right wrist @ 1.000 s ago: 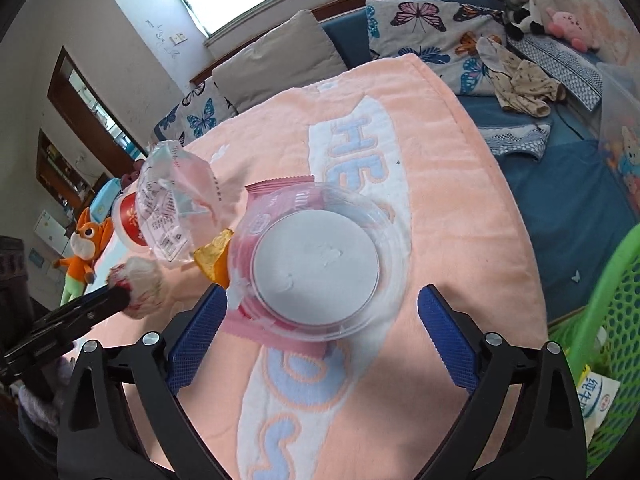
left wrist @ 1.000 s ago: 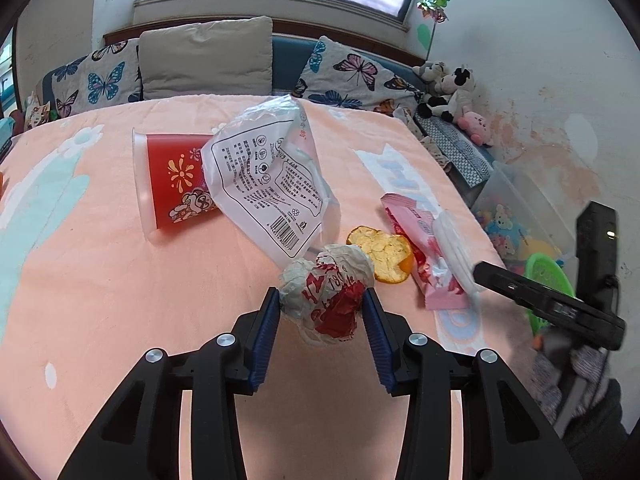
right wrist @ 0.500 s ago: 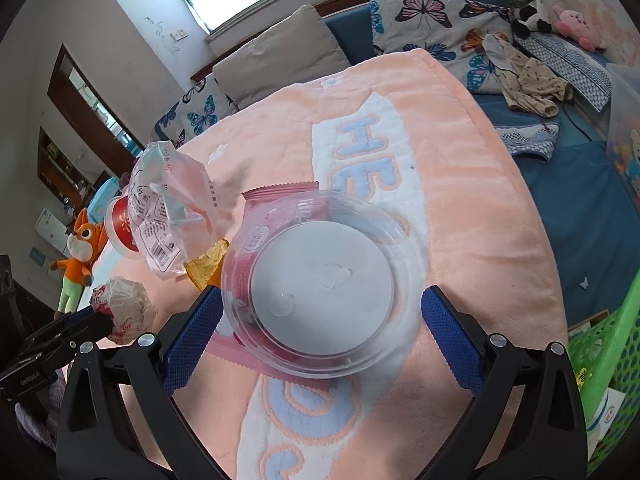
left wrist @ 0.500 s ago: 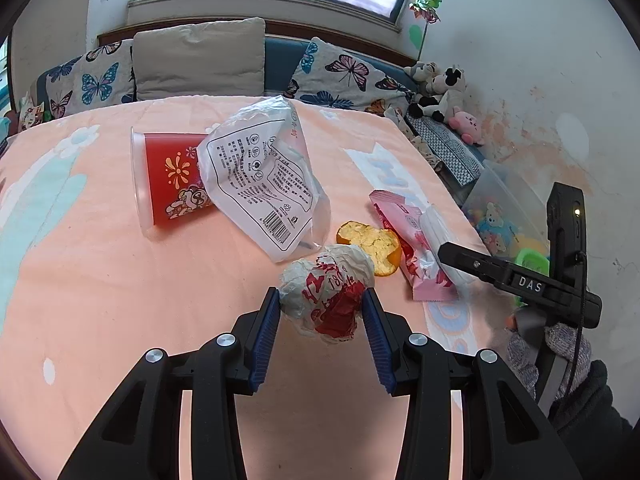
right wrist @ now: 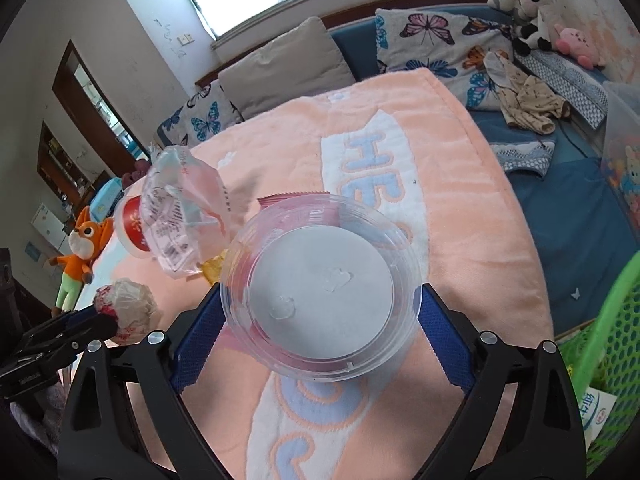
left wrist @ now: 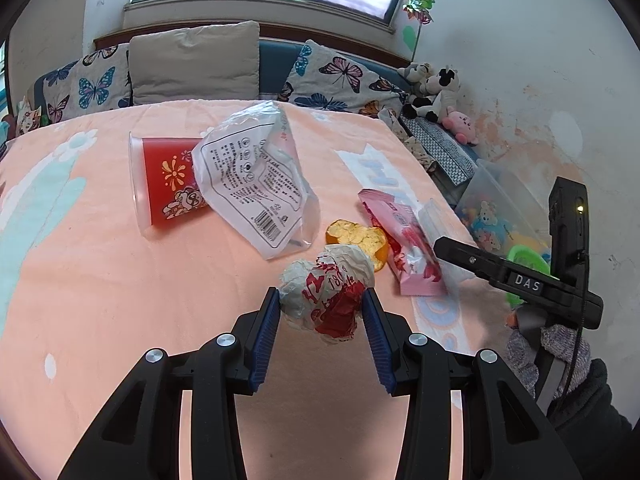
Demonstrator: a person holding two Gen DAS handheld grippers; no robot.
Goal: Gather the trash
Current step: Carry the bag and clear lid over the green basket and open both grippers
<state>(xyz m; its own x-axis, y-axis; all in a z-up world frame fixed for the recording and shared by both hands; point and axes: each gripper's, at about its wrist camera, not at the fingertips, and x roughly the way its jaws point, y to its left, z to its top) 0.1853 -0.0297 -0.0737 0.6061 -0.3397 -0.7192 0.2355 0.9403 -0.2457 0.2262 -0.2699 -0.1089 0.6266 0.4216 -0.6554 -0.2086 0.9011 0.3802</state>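
Now the left gripper (left wrist: 320, 312) is clenched on a crumpled ball of white-and-red printed paper wrapper (left wrist: 330, 298), both blue ribbed pads pressed against its sides, and holds it just above the peach-coloured fleece blanket (left wrist: 120, 300). Beyond the ball lie a piece of orange peel (left wrist: 360, 238), a pink foil snack wrapper (left wrist: 404, 248) just to its right, a clear plastic bag printed with black text and a barcode (left wrist: 256, 184), and a red plastic cup with a clear rim (left wrist: 160, 184) on its side, partly under the bag. The right gripper (right wrist: 318, 312) has just been closing its jaws around a round clear plastic lid with a white centre (right wrist: 320, 292); its blue pads now meet the lid's rim on both sides, and the lid lies partly over the pink wrapper on the blanket. At the lower right of the right wrist view stands a green mesh plastic basket (right wrist: 608, 344) beside the bed.
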